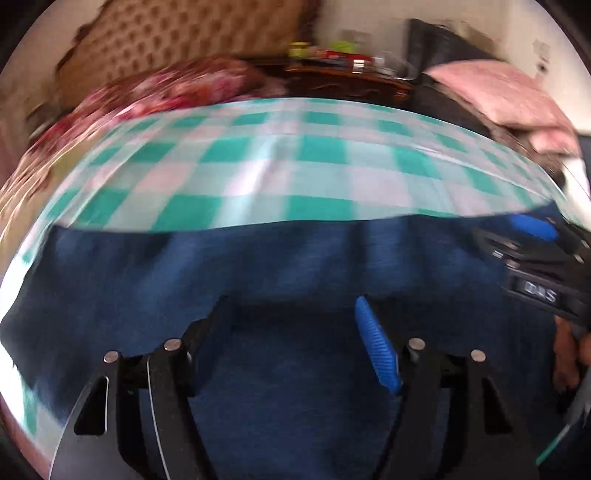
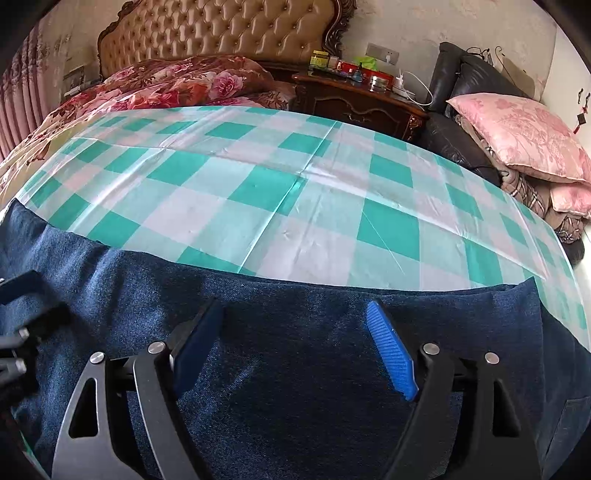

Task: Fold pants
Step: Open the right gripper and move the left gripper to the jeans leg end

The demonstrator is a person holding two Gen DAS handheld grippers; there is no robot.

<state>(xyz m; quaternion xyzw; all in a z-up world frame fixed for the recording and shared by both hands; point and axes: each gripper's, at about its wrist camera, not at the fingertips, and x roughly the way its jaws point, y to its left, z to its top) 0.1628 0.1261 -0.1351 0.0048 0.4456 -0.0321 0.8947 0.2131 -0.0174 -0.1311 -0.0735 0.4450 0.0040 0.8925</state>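
A: Report claw state.

B: Left claw (image 1: 291, 317) and right claw (image 2: 295, 321) both stand wide apart, nothing between the pads; each hangs over the pants (image 2: 314, 369). The right claw also shows at the edge of the left wrist view.

A: Pants location?

B: Spread flat along the near edge of the checked cloth (image 2: 280, 184), well short of the headboard (image 2: 221, 29).

A: Risk?

B: Judgement: the cloth looks slick. A shallow pinch may catch one denim layer, or drag the cloth, skewing the fold.
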